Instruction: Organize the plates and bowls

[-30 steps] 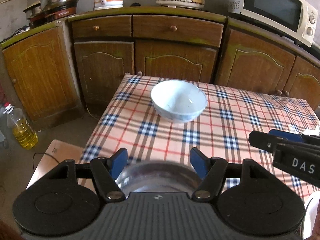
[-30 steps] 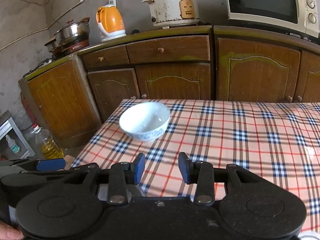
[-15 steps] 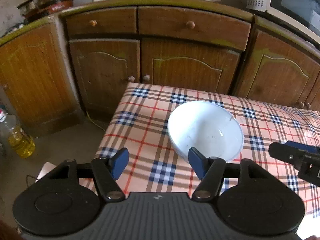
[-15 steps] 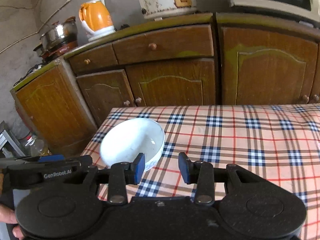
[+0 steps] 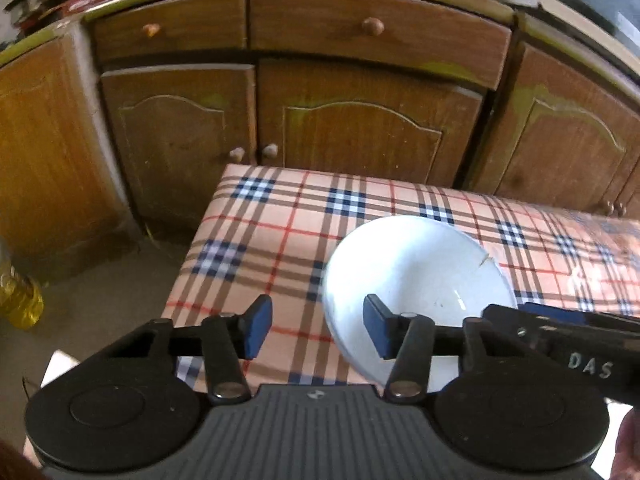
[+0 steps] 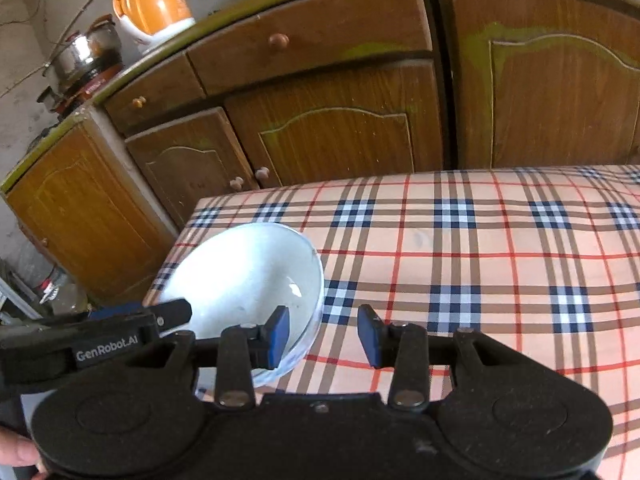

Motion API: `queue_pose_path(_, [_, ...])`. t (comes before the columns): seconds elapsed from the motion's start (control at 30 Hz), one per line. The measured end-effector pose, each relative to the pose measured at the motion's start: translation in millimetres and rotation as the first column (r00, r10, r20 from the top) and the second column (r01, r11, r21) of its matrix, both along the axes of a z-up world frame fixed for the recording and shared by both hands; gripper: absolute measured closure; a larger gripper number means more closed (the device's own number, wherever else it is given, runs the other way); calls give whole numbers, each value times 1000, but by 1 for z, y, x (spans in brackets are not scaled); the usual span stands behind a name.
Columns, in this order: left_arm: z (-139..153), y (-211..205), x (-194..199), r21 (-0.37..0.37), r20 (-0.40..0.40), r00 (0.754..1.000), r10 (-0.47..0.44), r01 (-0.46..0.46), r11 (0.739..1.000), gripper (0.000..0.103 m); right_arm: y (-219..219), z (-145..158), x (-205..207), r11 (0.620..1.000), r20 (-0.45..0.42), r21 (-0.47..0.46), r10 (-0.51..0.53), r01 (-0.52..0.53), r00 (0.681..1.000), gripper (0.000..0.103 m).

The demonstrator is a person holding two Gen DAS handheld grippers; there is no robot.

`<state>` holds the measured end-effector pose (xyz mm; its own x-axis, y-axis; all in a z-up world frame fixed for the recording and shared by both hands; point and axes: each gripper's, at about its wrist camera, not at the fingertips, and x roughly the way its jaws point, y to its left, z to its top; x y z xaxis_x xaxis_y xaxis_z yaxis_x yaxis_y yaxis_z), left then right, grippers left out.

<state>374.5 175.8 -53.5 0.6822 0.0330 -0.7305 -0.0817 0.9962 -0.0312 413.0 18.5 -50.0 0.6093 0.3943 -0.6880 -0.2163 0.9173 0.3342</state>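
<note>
1. The cabinets (image 5: 320,120) fill the background, close behind the far edge of the table. A bowl pushed off that edge would drop to the floor.
2. The table (image 6: 480,248) wears a slick-looking plaid cover. I judge the bowl could slide on it if nudged sideways, not lifted.
3. The bowl (image 5: 416,276), white and apparently empty, sits upright near the table's left corner in both views. A thin line runs in from its rim on the far right; I cannot tell whether it is a crack. If it is, a hard pinch there might chip or split the bowl.
4. The left gripper (image 5: 318,332) hovers at the bowl's left rim. Its jaws are closing, with the near-left rim between them, and the pads do not yet press on it. If they shut too shallow on the rim, the bowl may tip or slip out when raised.
5. The right gripper (image 6: 323,334) is at the opposite rim, jaws partly apart and gripping nothing; the rim appears to lie between them, one pad over the bowl's inside and one outside.
6. With both grippers crowding one small bowl, they could knock each other, or pull unevenly and twist it loose.
</note>
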Motion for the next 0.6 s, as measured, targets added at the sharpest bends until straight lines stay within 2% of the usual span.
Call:
queue_pose_path(0.1, [-8, -3, 10, 24, -13, 1000, 6, -6, 1000, 66, 6, -9, 6, 1000, -9, 4, 4, -4, 1000, 56])
queue_pose_path(0.23, [-18, 0, 19, -13, -24, 1000, 5, -5, 1000, 72, 11, -21, 15, 1000, -35, 28, 5, -4, 999, 56])
queue_pose_path(0.33, [-22, -6, 21, -30, -9, 999, -34, 34, 999, 82, 10, -31, 21, 996, -61, 92, 18, -12, 998, 79])
queue_pose_path(0.4, [-24, -10, 20, -15, 3, 999, -32, 32, 999, 83, 10, -32, 20, 994, -59, 112, 0, 7, 998, 79])
queue_pose_path(0.5, [-23, -8, 17, -51, 0, 1000, -21, 21, 998, 87, 10, -31, 14, 995, -46, 95, -4, 9, 999, 80])
queue_pose_path(0.6, [-23, -14, 10, -46, 3, 999, -35, 35, 998, 87, 4, -30, 6, 996, -41, 91, -6, 10, 999, 80])
